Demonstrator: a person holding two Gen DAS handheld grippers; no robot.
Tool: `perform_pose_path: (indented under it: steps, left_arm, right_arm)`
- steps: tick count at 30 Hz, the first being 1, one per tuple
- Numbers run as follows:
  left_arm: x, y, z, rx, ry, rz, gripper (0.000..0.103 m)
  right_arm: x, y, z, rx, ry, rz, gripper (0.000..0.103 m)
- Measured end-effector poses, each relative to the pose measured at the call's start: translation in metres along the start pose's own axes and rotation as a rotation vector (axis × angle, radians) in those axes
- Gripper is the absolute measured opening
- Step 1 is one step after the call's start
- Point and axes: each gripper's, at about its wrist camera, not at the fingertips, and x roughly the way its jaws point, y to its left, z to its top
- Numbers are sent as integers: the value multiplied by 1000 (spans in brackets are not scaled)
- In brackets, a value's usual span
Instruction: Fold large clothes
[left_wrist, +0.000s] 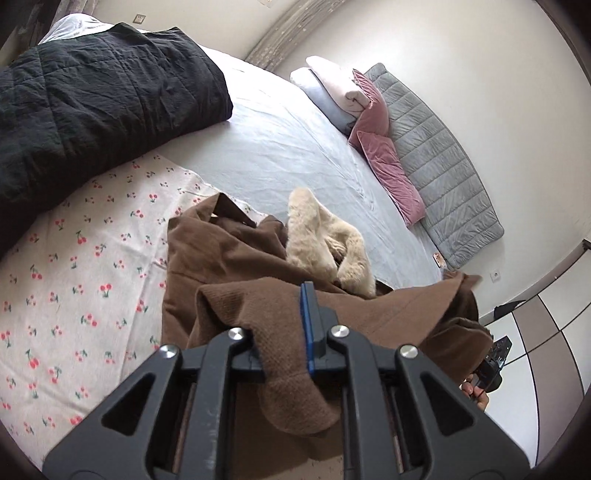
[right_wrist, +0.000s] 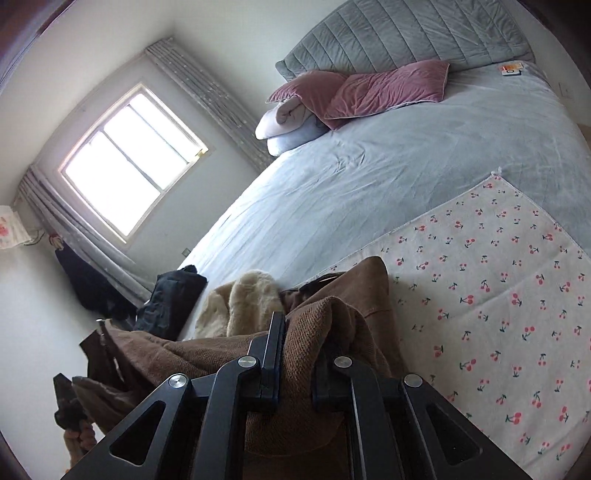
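**1 brown coat hanging between 2 grippers over the bed**

In the left wrist view, 1 black quilt (left_wrist: 92, 96) is lying at the left, 1 cherry-print cloth (left_wrist: 74, 277) below it. The left gripper (left_wrist: 291, 332) is pinching a fold of the brown coat (left_wrist: 229, 251). 2 pink pillows (left_wrist: 388, 162) are leaning on 1 grey headboard (left_wrist: 443, 166).

The right gripper (right_wrist: 299, 354) is clamping another coat fold. The coat's long axis is running side to side between both grippers, cream fur collar (right_wrist: 243, 299) pointing toward the pillows.
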Motion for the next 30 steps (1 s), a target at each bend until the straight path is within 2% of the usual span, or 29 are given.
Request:
perform_pose_path:
  steps: [3, 7, 9, 11, 13, 15, 16, 17, 18, 19, 21, 23, 25, 28, 30]
  left_arm:
    - [47, 10, 13, 23, 9, 75, 16]
    - [108, 26, 9, 33, 85, 197, 20]
    - [120, 34, 7, 34, 93, 214, 20]
    - [119, 38, 7, 25, 94, 192, 21]
    - [111, 37, 8, 22, 109, 155, 30]
    - [98, 31, 7, 39, 119, 135, 37]
    - [90, 27, 8, 56, 117, 135, 44]
    - [81, 22, 8, 72, 108, 135, 49]
    - [71, 19, 9, 88, 87, 140, 63]
    - [59, 15, 10, 106, 46, 151, 76]
    - [36, 10, 11, 157, -41, 169, 80]
    - [27, 7, 12, 216, -57, 205, 81]
    - [30, 6, 11, 288, -30, 284, 81]
    - [55, 2, 8, 409, 36, 393, 81]
    - [73, 3, 6, 459, 79, 422, 81]
  right_arm:
    - [46, -13, 8, 17, 31, -57, 10]
    - [101, -29, 1, 19, 118, -155, 12]
    - [113, -38, -4, 20, 133, -187, 14]
    - [113, -46, -6, 48, 136, -169, 16]
    - [106, -46, -5, 61, 139, -132, 22]
    - [94, -45, -2, 64, 142, -105, 35]
    - [85, -44, 1, 64, 133, -91, 41]
    - [75, -42, 4, 67, 114, -81, 54]
    - [64, -41, 8, 70, 88, -69, 59]
    - [53, -39, 12, 71, 62, -51, 59]
    - [36, -35, 19, 56, 26, -31, 59]
    - [27, -29, 23, -6, 21, -75, 59]
    - [31, -18, 20, -107, 59, -154, 59]
    - [59, 3, 9, -286, 148, -278, 59]
    - [84, 15, -1, -398, 203, -347, 59]
